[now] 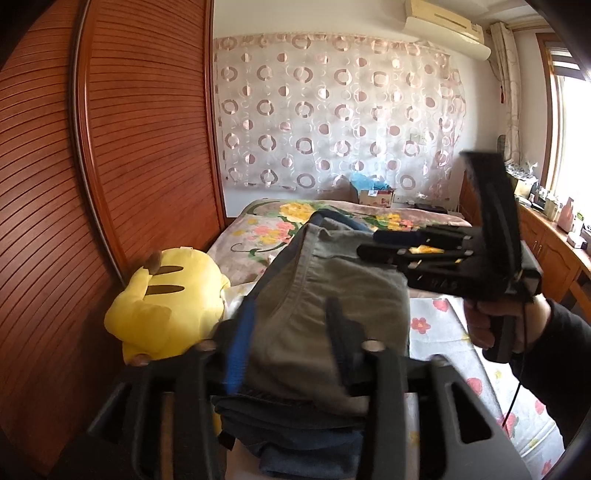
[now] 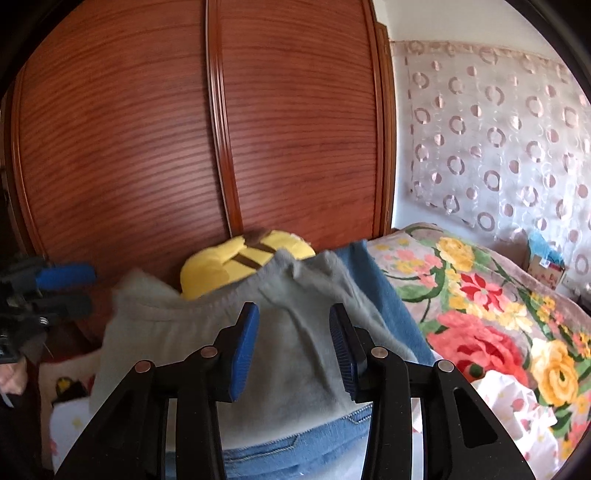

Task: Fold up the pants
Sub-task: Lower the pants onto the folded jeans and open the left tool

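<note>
Left wrist view: folded grey pants (image 1: 332, 295) atop stacked jeans (image 1: 295, 435) on floral bed (image 1: 258, 229); left gripper (image 1: 288, 332) and right gripper (image 2: 293, 343) both released, jaws apart over fabric, yellow plush (image 1: 166, 302) beside stack

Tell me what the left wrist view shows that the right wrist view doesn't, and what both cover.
Only the left wrist view shows the air conditioner, the window, the cluttered wooden counter and the hand holding the right gripper.

Only the right wrist view shows the blue jeans under the pile's near edge and the big red and yellow blooms on the floral blanket.

Both show the grey pants folded on top of the pile, the yellow plush toy, the wooden wardrobe, the circle-pattern curtain and the left gripper, jaws apart.
</note>
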### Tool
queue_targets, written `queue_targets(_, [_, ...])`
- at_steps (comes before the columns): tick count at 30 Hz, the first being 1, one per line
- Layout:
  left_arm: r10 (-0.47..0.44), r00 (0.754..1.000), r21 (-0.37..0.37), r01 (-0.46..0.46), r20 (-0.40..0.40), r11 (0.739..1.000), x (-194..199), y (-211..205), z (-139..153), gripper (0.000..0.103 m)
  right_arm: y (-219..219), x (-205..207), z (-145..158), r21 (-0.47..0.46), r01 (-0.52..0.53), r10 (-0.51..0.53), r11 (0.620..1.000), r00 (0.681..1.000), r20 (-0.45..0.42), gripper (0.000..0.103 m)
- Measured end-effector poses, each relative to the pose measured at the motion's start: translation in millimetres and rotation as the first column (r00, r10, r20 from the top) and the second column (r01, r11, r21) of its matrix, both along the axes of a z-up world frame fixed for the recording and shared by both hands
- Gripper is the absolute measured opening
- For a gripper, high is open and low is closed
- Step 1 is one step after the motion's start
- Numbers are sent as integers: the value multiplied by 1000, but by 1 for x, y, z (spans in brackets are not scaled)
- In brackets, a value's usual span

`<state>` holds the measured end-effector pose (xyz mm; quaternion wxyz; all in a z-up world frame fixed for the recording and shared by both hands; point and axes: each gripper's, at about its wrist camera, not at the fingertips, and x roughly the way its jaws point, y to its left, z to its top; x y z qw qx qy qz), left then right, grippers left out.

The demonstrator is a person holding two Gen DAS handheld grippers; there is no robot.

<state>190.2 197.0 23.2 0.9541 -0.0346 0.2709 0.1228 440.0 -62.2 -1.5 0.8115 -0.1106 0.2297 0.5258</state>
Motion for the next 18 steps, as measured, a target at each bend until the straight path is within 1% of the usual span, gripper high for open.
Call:
queue_targets(2, [-9,1000,3,9,-5,1000,3,-1,-3,48,3,5,-1,-10,12,-12,1000,1000,-8,40])
queue_targets(5, [-34,998,-7,34,-48,999,11,-3,-15,48,8,16,-2,-18,34,-34,999,999,-37,40])
queue_targets(8, [-39,993,-9,38,-114,999,22,-4,-36,48,12,25,-6,-19,49,-51,999,996,-76,40])
queue_targets(10, [-37,988,-28,33,-148,999,26,0,-52,48,16,30,-12,-32,56,-58,998,993,-98,40])
queue_targets(13, [-39,986,-42,32,-162,999,28,3,-62,48,20,33,-17,-38,57,-61,998,992,-107,40])
queue_targets(18, [-37,987,-38,31,-158,999,26,1,-58,48,11,23,-10,-21,69,-70,997,992,-102,40])
